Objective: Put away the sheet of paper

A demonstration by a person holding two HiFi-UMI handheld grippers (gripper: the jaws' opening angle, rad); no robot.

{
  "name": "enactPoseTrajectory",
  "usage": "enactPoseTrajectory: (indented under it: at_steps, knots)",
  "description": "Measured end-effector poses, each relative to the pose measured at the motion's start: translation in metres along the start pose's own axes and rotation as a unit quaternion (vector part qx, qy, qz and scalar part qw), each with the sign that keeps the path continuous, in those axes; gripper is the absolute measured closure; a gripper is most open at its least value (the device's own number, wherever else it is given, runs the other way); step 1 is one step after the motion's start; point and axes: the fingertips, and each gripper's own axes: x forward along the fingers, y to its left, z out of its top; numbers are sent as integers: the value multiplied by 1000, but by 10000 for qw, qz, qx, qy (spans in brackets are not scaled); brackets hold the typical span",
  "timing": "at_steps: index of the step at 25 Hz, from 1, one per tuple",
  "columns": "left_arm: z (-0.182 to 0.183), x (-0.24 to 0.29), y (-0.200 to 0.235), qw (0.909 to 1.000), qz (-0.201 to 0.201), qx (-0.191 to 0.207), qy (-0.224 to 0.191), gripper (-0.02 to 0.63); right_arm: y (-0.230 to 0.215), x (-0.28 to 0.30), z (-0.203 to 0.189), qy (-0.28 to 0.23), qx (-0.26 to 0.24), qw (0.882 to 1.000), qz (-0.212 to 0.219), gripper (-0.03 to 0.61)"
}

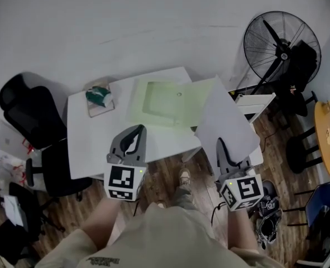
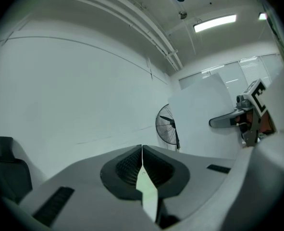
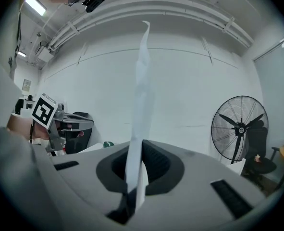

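Note:
A white sheet of paper (image 1: 227, 124) hangs over the table's right end, and my right gripper (image 1: 220, 143) is shut on its near edge. In the right gripper view the sheet (image 3: 142, 81) rises edge-on from between the closed jaws (image 3: 140, 147). A pale green translucent folder (image 1: 167, 102) lies on the white table (image 1: 86, 144). My left gripper (image 1: 137, 129) is at the folder's near edge; in the left gripper view a thin green flap (image 2: 145, 186) is pinched between its shut jaws (image 2: 142, 150). The paper (image 2: 202, 117) stands to the right there.
A teal object on a small box (image 1: 99, 97) sits at the table's left back corner. A black office chair (image 1: 25, 113) stands left of the table. At the right are a floor fan (image 1: 282, 46), a white rack (image 1: 255, 103) and a yellow round table (image 1: 328, 135). Shoes (image 1: 269, 211) lie on the floor.

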Motion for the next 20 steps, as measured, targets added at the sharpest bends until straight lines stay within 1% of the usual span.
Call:
enactPoseTrajectory:
  at_steps: [5,9,18,20]
  knots:
    - [-4,23,4,9998,180,-2,78,592,-19,32,-10,32,212,9995,229,555]
    - [-6,52,12,9991,391,-9,167,592,-38,66,-20,128,323,9984,449,555]
    - [-31,133,31,9940,852,-112,675,592,-78,155,-50,531,618,9903,1128,555]
    - [-34,150,35,9930,923,-120,731,592,-86,177,-58,637,667,9875,1275,555]
